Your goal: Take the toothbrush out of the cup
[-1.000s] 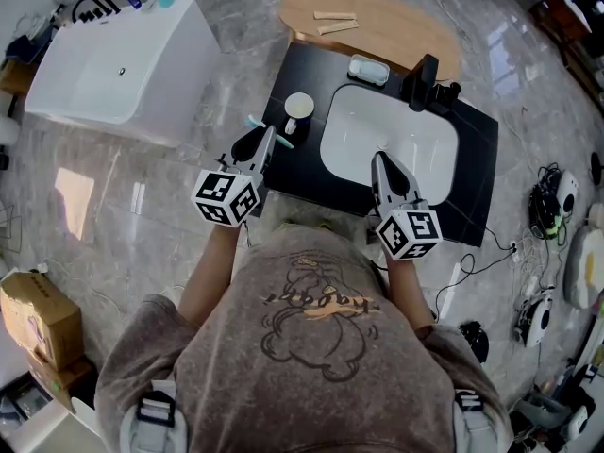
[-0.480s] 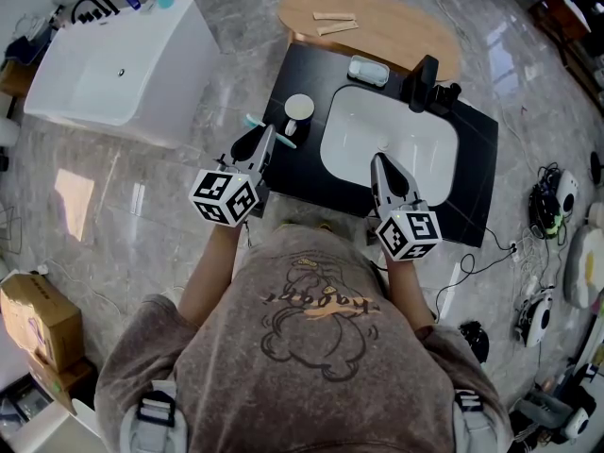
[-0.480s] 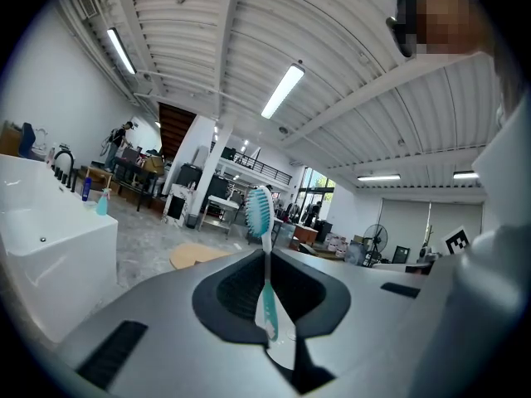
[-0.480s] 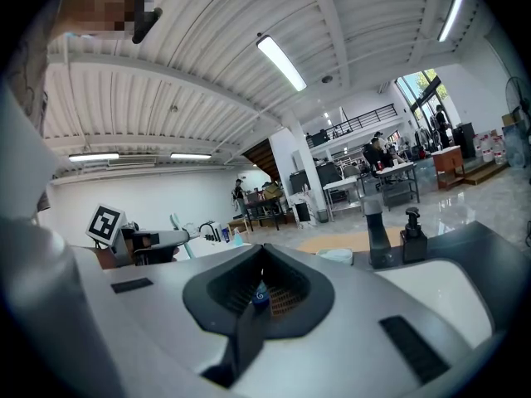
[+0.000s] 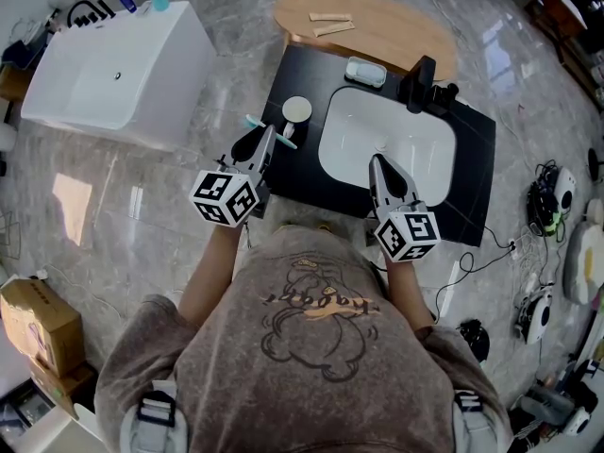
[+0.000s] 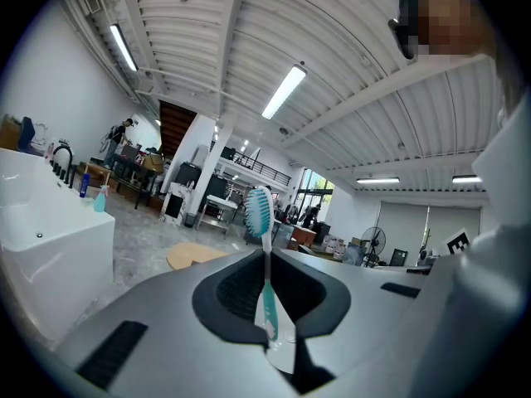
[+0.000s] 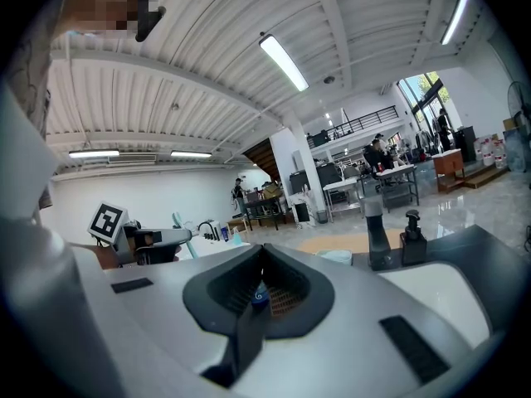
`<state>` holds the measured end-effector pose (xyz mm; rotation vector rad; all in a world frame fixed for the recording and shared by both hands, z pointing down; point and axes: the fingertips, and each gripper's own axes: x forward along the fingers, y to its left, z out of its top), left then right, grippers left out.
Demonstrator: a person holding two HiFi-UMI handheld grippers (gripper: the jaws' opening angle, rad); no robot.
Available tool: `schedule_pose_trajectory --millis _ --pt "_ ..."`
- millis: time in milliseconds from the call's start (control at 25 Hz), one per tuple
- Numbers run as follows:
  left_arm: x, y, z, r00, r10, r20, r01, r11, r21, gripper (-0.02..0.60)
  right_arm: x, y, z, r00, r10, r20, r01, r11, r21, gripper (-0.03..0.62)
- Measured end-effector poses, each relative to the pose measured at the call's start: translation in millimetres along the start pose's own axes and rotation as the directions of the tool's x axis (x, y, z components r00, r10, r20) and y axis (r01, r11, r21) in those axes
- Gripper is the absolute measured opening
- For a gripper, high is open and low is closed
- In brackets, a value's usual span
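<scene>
Nothing has moved; the left gripper (image 5: 267, 137) still clamps the toothbrush (image 6: 258, 211).

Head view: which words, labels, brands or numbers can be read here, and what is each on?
Shirt: one scrawled word across the cartoon print, too stylised to read.
Cardboard box: print too small to read.
Marker cubes: black-and-white square patterns, no letters.
No text reads clearly.

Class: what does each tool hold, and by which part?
The left tool grips the toothbrush by its handle, bristle head clear above the jaws. The right tool holds nothing; its jaws are together.
</scene>
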<state>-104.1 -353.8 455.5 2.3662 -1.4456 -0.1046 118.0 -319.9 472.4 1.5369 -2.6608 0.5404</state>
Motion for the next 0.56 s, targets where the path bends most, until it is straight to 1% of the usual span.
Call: schedule_pose_trajectory --millis 560 --pt "8.3 -3.7 -0.5 1.0 -0.01 0.002 0.01 1.0 -0.008 0.04 -3.5 -7.3 1.1 1.0 -0.017 0.003 0.017 1.0 0.0 0.002"
